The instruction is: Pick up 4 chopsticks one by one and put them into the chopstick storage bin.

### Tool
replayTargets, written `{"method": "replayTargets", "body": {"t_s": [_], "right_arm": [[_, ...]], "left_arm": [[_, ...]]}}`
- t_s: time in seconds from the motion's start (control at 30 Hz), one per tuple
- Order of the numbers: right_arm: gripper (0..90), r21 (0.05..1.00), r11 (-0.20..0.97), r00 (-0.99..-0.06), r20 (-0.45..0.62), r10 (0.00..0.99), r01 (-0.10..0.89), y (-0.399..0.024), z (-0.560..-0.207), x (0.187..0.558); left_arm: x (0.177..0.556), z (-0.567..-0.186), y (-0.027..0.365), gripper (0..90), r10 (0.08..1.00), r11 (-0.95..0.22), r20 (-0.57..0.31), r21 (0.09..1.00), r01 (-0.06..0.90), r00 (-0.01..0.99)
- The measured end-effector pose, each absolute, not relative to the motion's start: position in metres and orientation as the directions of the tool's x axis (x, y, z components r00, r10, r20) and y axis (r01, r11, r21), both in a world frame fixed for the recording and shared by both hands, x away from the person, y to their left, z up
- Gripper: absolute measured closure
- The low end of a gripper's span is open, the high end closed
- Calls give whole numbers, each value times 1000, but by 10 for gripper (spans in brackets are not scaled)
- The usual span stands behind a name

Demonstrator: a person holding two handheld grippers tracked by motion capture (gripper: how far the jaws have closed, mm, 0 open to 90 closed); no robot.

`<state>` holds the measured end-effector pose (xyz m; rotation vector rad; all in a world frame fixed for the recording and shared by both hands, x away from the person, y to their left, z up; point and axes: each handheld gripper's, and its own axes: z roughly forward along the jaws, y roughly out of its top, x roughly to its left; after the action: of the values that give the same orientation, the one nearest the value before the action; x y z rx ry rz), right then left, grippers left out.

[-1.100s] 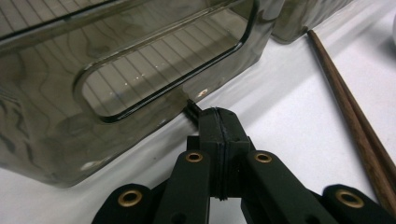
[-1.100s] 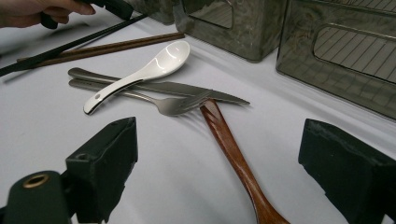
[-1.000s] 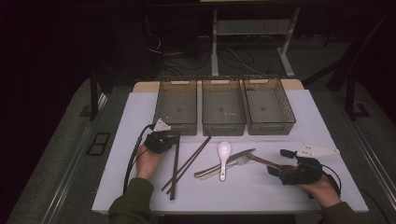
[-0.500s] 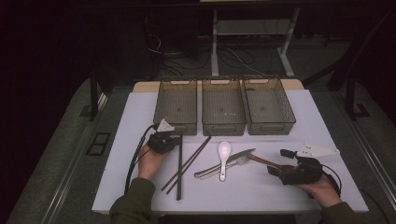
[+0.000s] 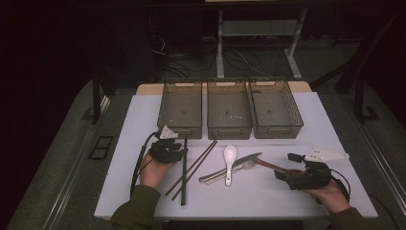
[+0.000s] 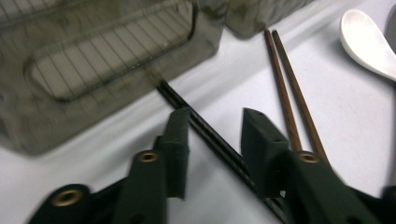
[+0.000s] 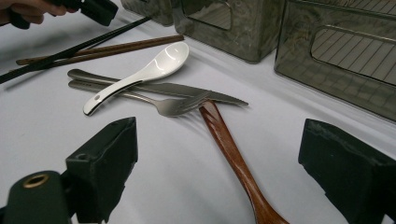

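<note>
Straddling the black chopsticks (image 6: 210,135), the left claw (image 6: 212,133) has just been opening; nothing is gripped. Claw should be lifted clear without nudging them. Right claw (image 7: 224,154) is held wide, empty.

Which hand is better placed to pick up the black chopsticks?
Left. Its tongs, just opening, straddle the black chopsticks beside the left bin. The right tongs stand open over the wooden handle.
</note>
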<state>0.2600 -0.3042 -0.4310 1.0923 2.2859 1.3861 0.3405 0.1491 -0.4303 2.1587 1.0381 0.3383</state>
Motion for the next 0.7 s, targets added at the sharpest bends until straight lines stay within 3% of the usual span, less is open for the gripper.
{"method": "replayTargets", "body": {"t_s": [0.23,0.7], "right_arm": [[115,843,264,-685,158,711,469,-305,-431,260],[115,844,263,-685,158,711,468,-305,-431,260]], "left_arm": [[327,-435,143,552,771,-441,-72,656,612,633],[325,-439,134,628,766,-492,-20,624,606,642]]}}
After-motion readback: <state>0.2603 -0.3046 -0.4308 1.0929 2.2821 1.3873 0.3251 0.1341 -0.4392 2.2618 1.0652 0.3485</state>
